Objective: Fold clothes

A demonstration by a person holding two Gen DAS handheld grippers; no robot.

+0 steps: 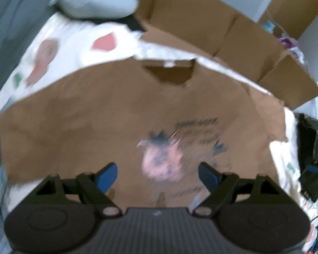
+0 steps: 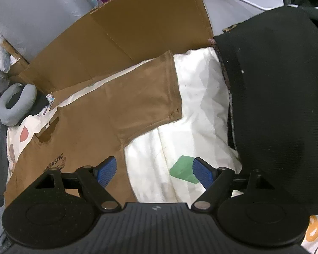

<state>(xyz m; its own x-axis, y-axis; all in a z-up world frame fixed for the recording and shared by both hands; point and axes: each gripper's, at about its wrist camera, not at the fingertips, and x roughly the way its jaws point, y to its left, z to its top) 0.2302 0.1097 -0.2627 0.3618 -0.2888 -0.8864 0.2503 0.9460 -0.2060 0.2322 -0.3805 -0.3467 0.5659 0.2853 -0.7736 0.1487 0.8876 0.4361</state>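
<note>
Both tongs, left (image 1: 158,174) and right (image 2: 154,169), were held wide, with nothing gripped between them. Under them the brown shirt (image 1: 108,114) was spread flat, print up, on the white bed cover (image 2: 201,97). The cloth was judged light, soft and limp, so it would sag if lifted. The sleeve (image 2: 154,91) hem and the shoulder seam were judged the best places to take hold. Behind it cardboard (image 2: 137,21) was seen.

T-shirt (image 2: 91,131): matt brown cloth | box (image 2: 137,25): plain cardboard | bedsheet (image 2: 201,105): white printed cloth
</note>
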